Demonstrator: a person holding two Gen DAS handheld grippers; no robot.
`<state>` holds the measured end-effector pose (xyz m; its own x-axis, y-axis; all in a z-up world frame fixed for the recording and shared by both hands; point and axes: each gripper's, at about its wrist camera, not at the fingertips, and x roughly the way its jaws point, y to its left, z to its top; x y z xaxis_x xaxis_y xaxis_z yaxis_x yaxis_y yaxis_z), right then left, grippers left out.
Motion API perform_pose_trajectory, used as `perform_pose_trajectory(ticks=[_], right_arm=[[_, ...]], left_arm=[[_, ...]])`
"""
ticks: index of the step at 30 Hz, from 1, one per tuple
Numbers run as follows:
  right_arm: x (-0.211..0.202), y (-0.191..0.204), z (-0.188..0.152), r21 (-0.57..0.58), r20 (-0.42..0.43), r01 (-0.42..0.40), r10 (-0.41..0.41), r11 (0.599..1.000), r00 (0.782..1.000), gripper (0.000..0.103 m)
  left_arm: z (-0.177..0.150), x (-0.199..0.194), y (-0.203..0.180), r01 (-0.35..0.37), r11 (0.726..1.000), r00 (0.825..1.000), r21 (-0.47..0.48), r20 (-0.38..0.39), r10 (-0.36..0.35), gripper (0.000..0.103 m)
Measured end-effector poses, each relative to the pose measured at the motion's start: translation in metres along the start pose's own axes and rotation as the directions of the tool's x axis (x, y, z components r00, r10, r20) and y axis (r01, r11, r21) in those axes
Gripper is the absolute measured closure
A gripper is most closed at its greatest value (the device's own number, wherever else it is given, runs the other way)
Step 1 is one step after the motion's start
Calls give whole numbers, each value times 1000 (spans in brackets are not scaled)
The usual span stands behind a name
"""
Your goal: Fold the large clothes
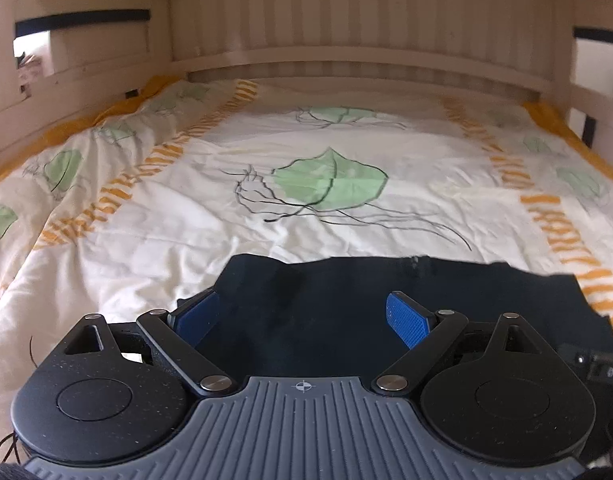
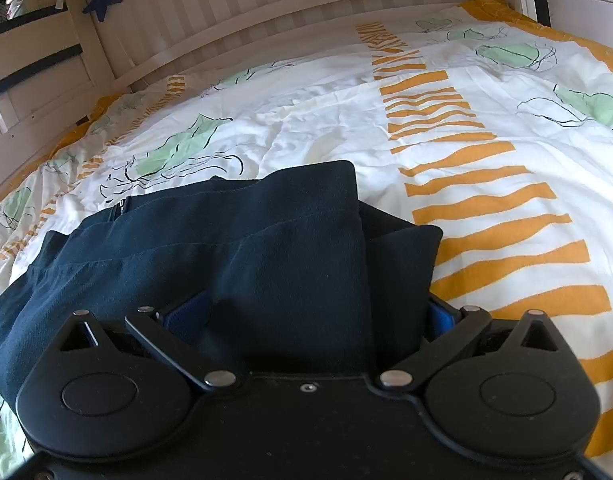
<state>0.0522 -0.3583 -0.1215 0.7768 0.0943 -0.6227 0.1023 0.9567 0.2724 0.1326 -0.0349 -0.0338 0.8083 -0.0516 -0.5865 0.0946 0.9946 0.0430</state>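
The dark garment [image 2: 242, 248] was seen bunched between the right gripper's [image 2: 306, 316] wide jaws, its grip indeterminable; the left gripper [image 1: 302, 316], released, hovered over its lower-frame edge.

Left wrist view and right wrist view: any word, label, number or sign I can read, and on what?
"DAS": white letters, cut off by the frame edge, on a black device at the right edge of the left wrist view.
Small row of marks beside them: too blurred to read.
Crosshair mark, no text, on the left gripper's grey ribbed body.
Right wrist view: none.
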Motion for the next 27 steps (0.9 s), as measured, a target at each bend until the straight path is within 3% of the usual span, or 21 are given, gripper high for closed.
perform_pose_trajectory(ticks=[10, 21, 24, 27], right_arm=[[0, 0, 0, 1, -1, -1, 1, 1000, 1000, 0], [0, -1, 0, 1, -2, -2, 2, 1000, 1000, 0], [0, -1, 1, 1, -2, -2, 2, 1000, 1000, 0], [0, -1, 1, 1, -2, -3, 3, 1000, 1000, 0]], left_arm=[[-11, 20, -27, 74, 997, 995, 16, -75, -73, 12], [-36, 58, -34, 69, 998, 987, 5, -149, -67, 12], [-43, 60, -30, 85, 996, 988, -22, -129, -87, 11], [-50, 60, -34, 85, 996, 991, 20, -107, -82, 10]])
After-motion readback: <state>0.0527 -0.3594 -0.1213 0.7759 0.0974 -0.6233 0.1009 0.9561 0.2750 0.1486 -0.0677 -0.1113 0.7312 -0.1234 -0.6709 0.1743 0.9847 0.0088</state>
